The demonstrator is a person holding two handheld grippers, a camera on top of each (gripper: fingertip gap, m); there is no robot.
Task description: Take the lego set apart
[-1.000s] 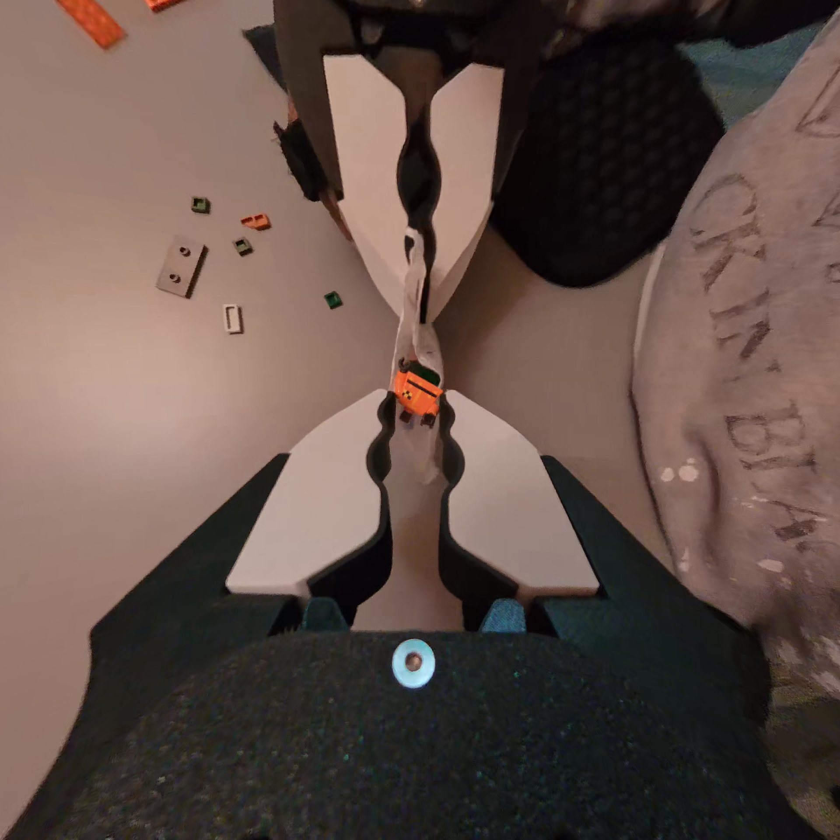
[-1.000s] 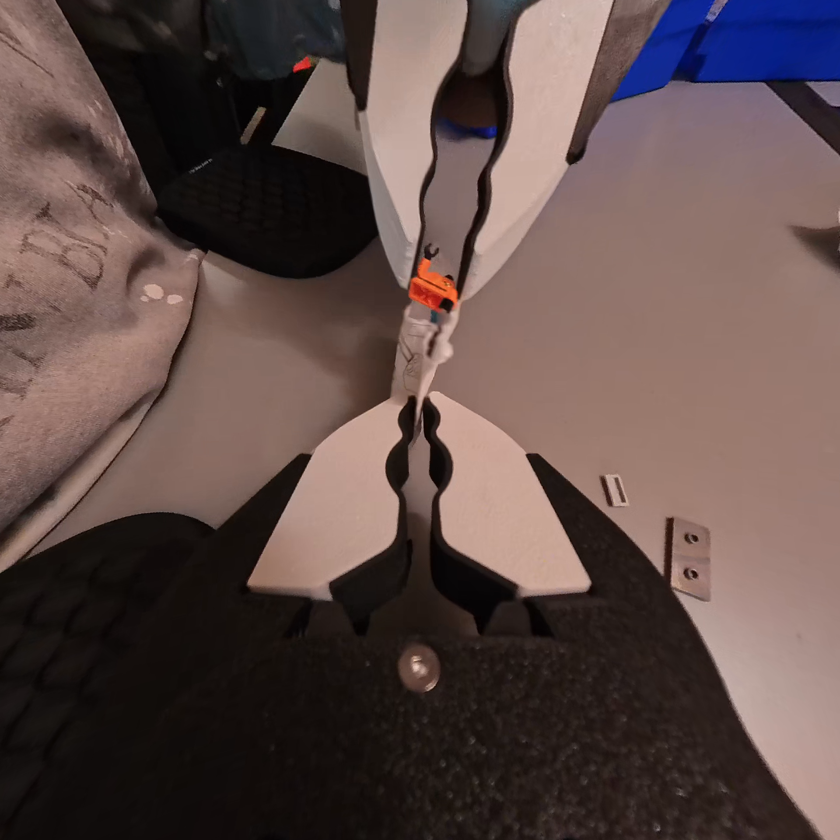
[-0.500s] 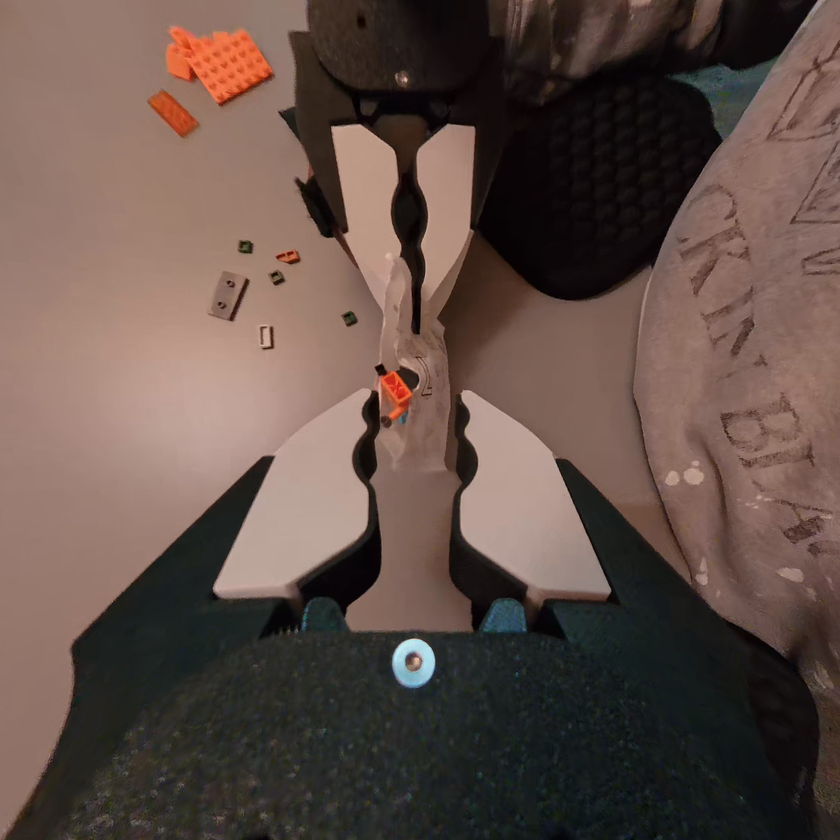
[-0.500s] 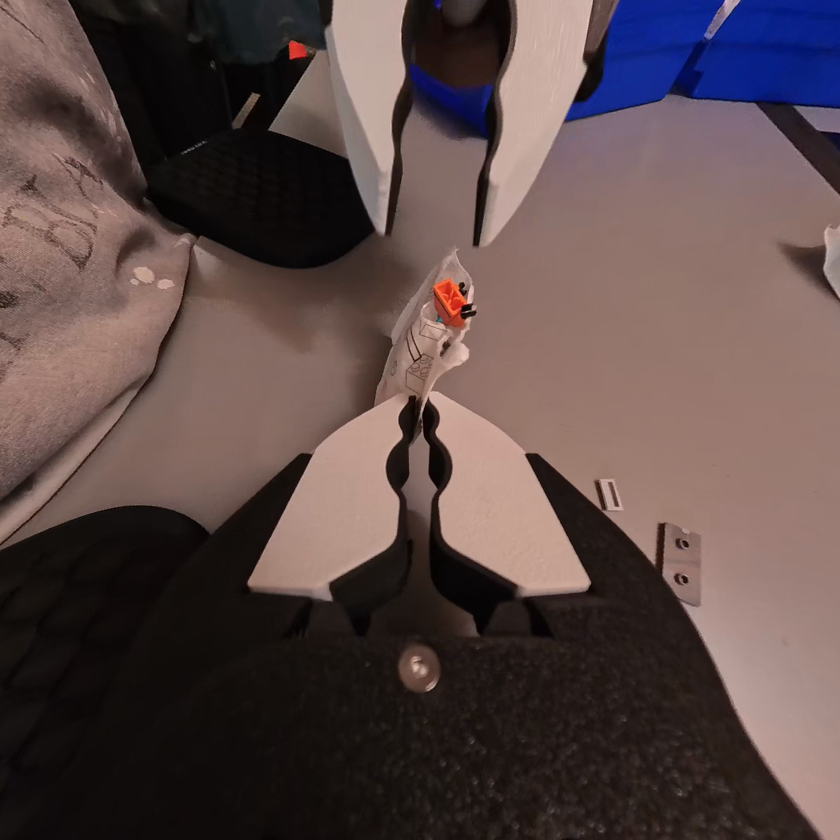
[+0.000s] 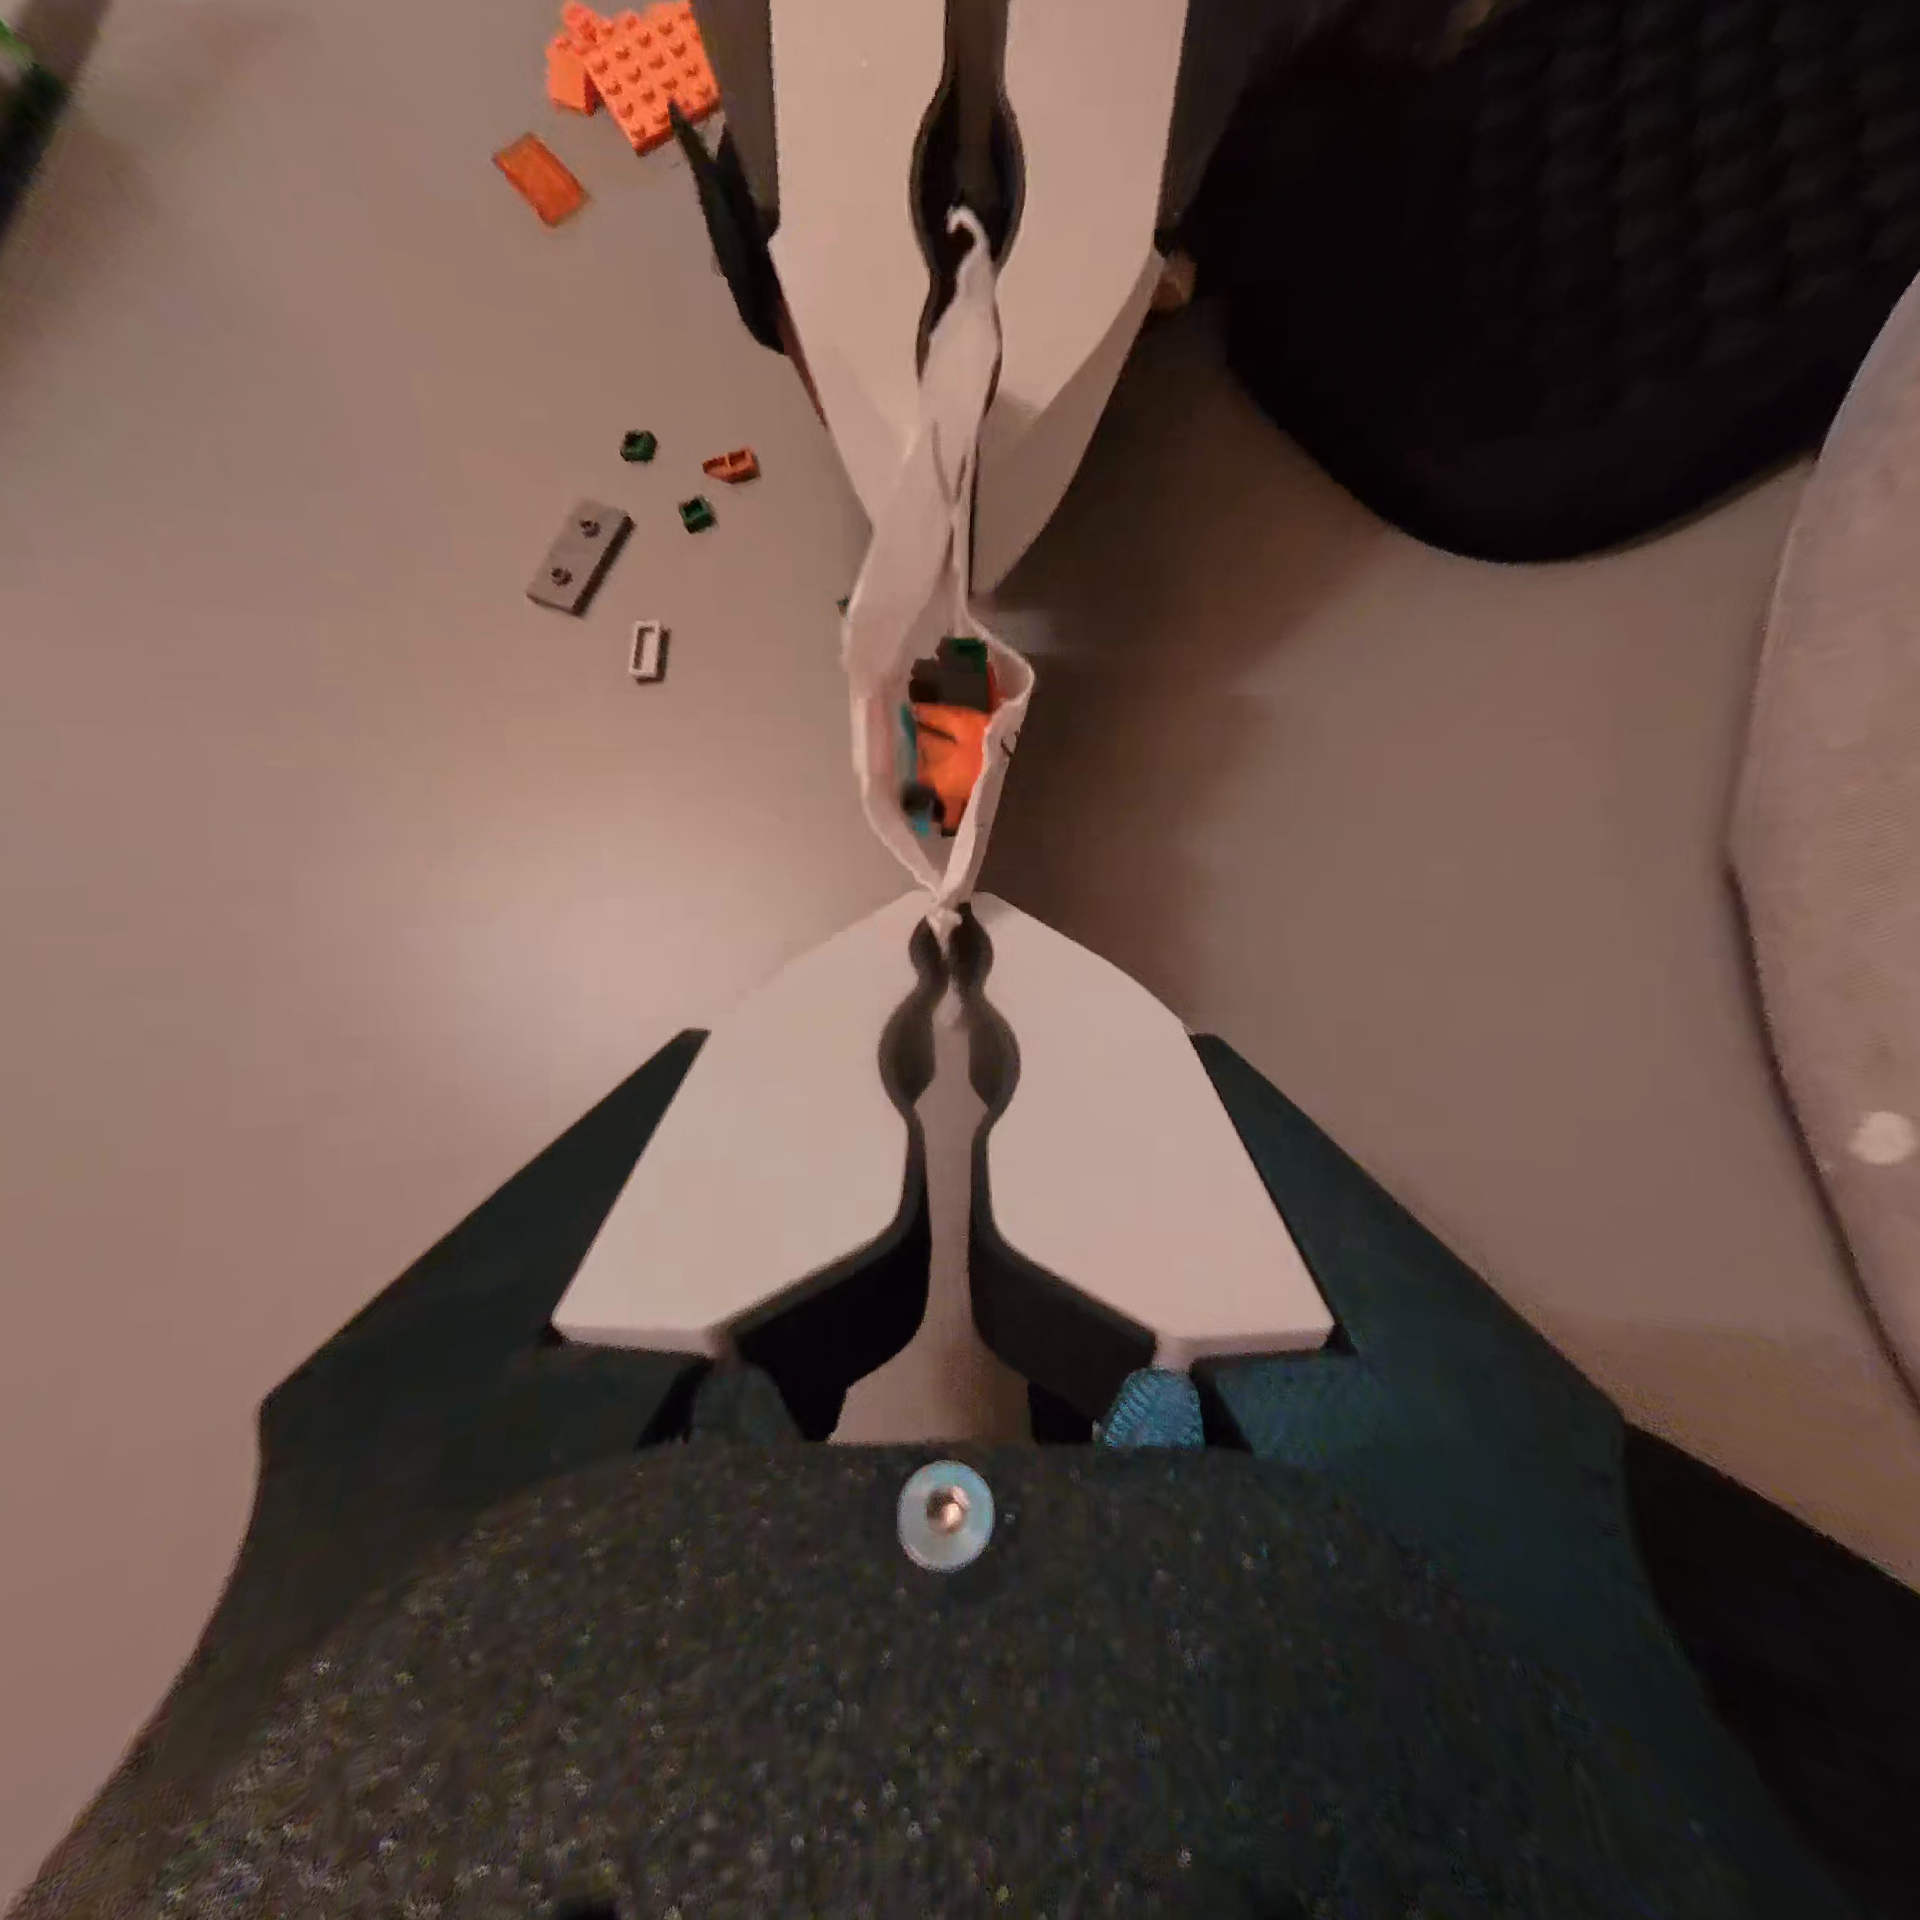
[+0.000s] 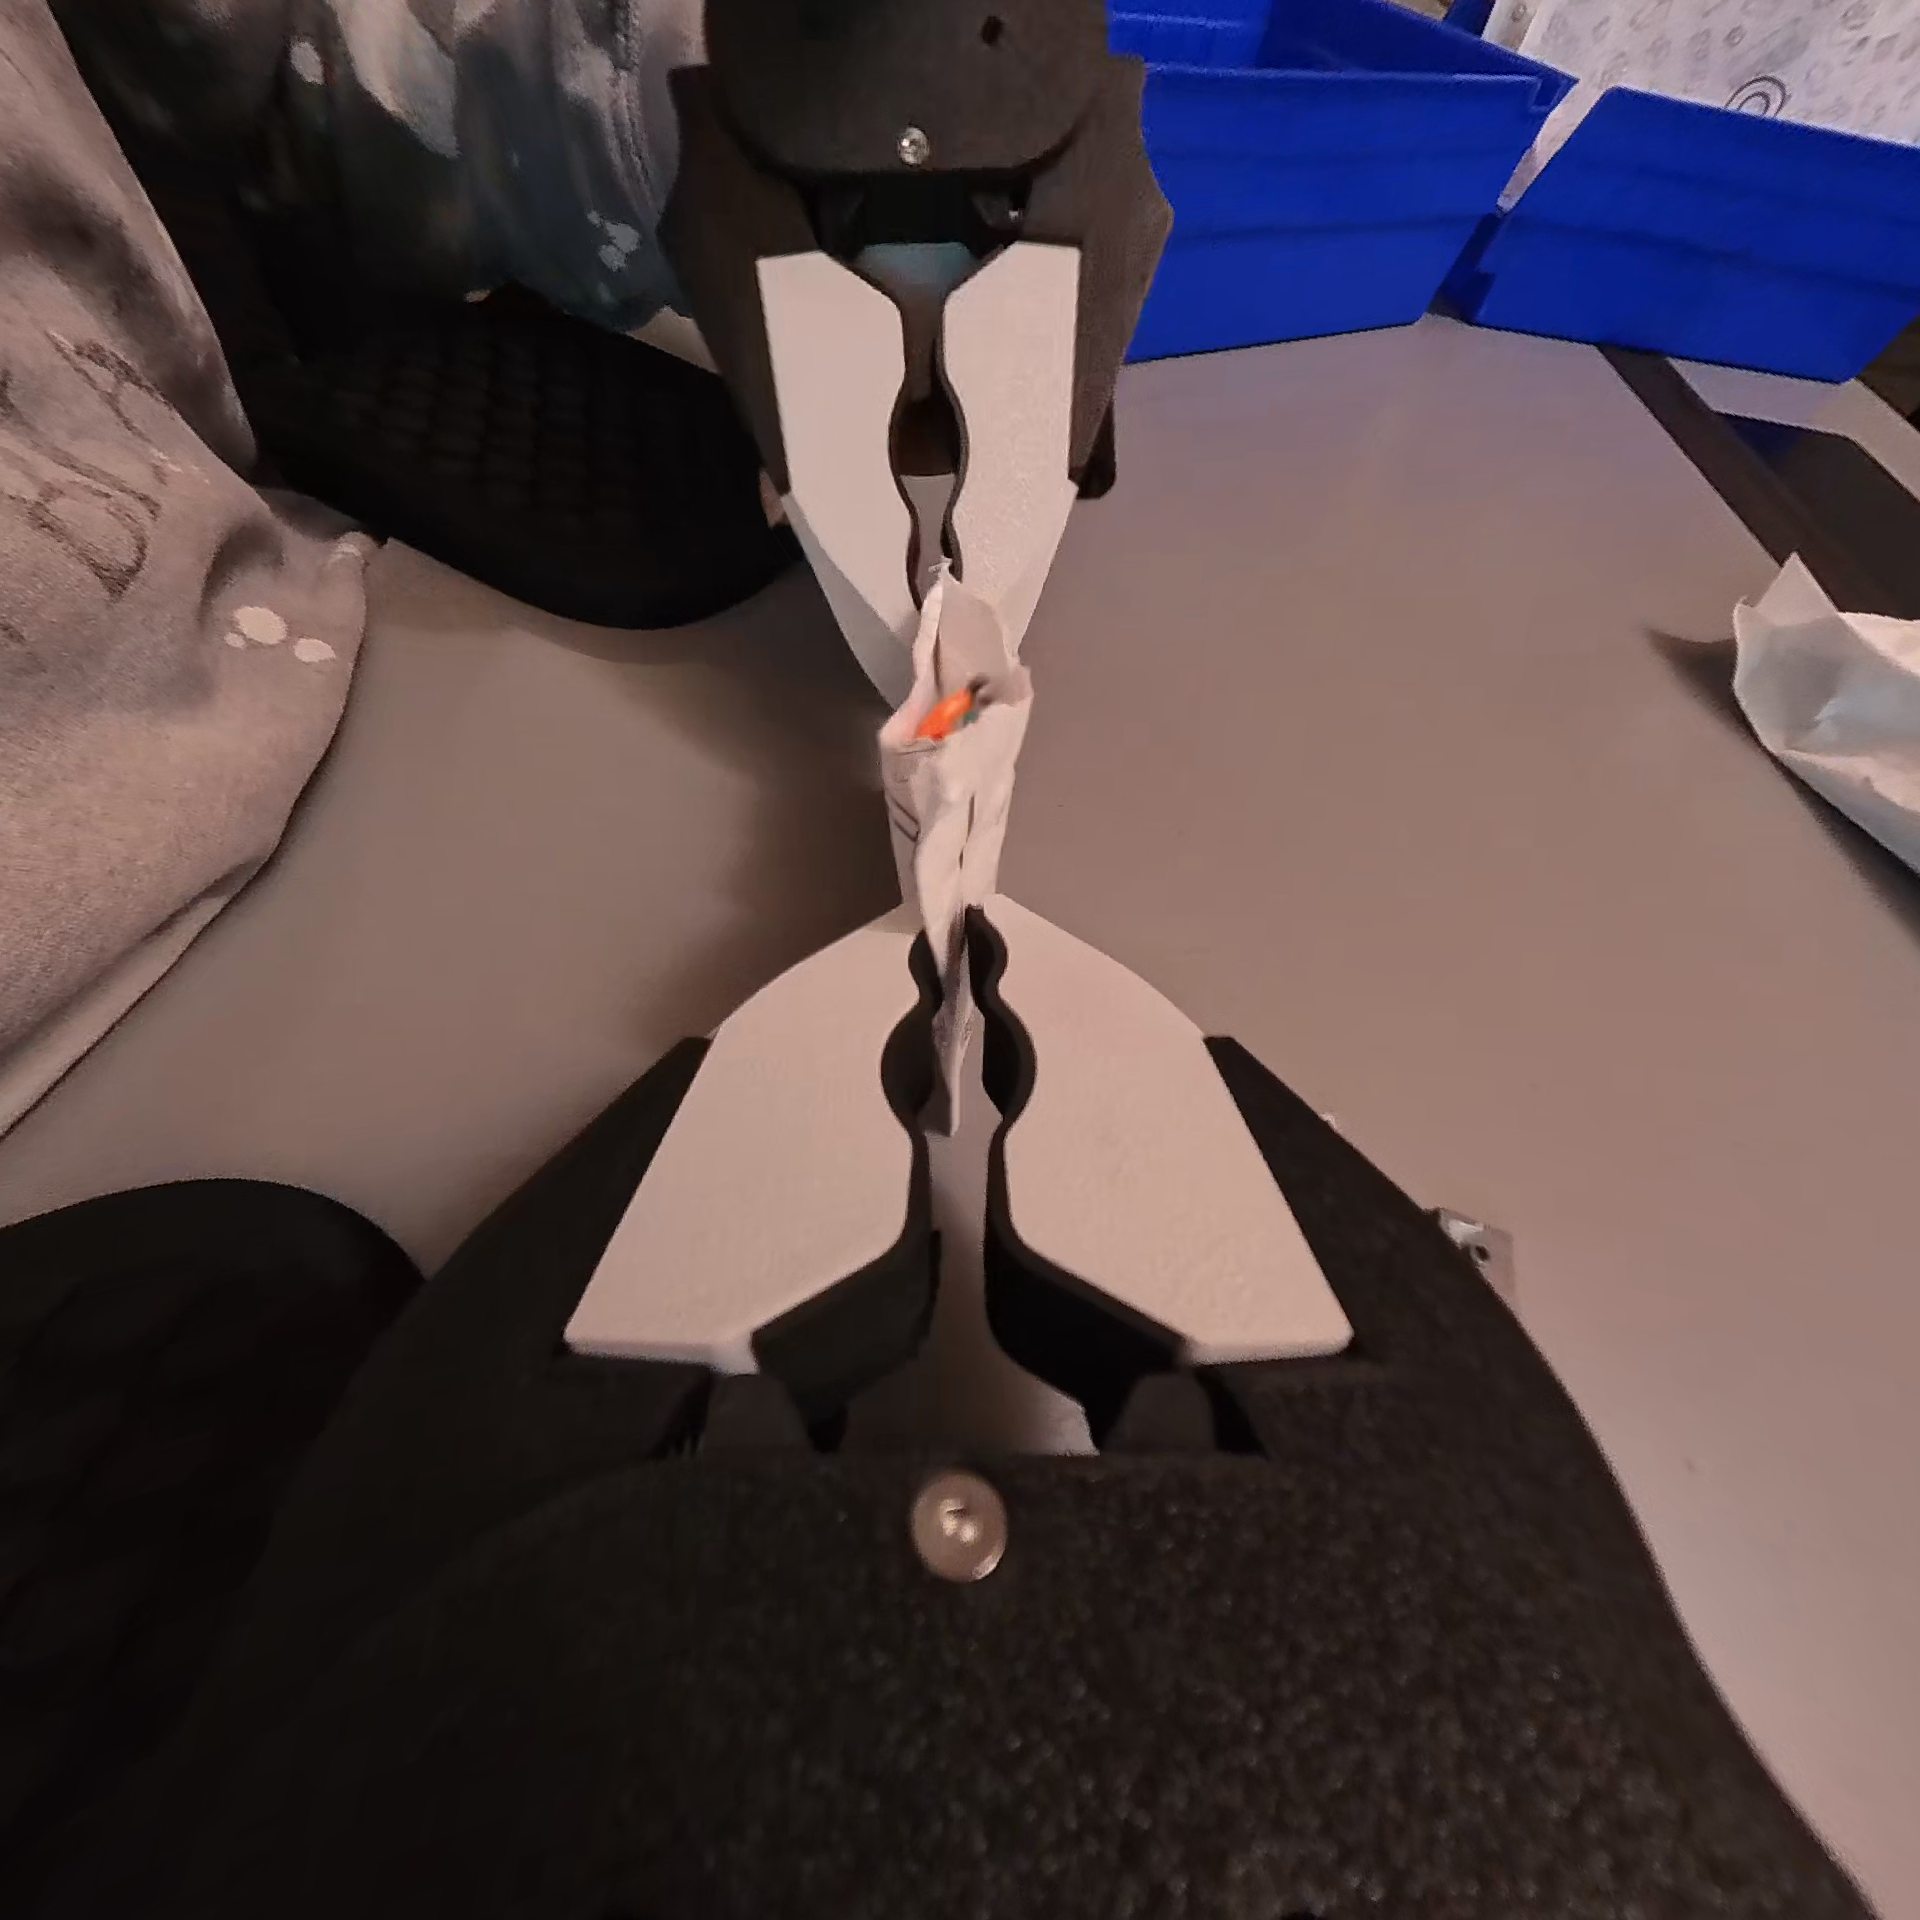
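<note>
A small white paper bag [image 5: 912,582] hangs stretched between my two grippers above the grey table [image 5: 312,935]. Its side gapes and shows an orange lego piece [image 5: 951,753] with small dark and teal bits inside. My left gripper [image 5: 945,914] is shut on the bag's near end. My right gripper [image 5: 935,551] faces it and is shut on the far end. In the right wrist view my right gripper [image 6: 954,925] pinches the bag [image 6: 961,800], the orange piece [image 6: 948,715] peeks out, and my left gripper [image 6: 940,613] holds the other end.
Loose pieces lie on the table to the left: orange plates [image 5: 644,73], an orange tile [image 5: 538,179], a grey plate [image 5: 579,557], a white tile [image 5: 647,651], small green bits [image 5: 639,447]. Blue bins [image 6: 1320,177] and crumpled paper [image 6: 1839,707] stand on the right. A grey sweatshirt [image 6: 125,623] is close by. Tip to tip, the grippers are about 6 cm apart.
My left gripper let go of the orange piece, opened, moved back and has shut on the bag's end. The piece now sits inside the bag. My right gripper stayed shut on the bag.
</note>
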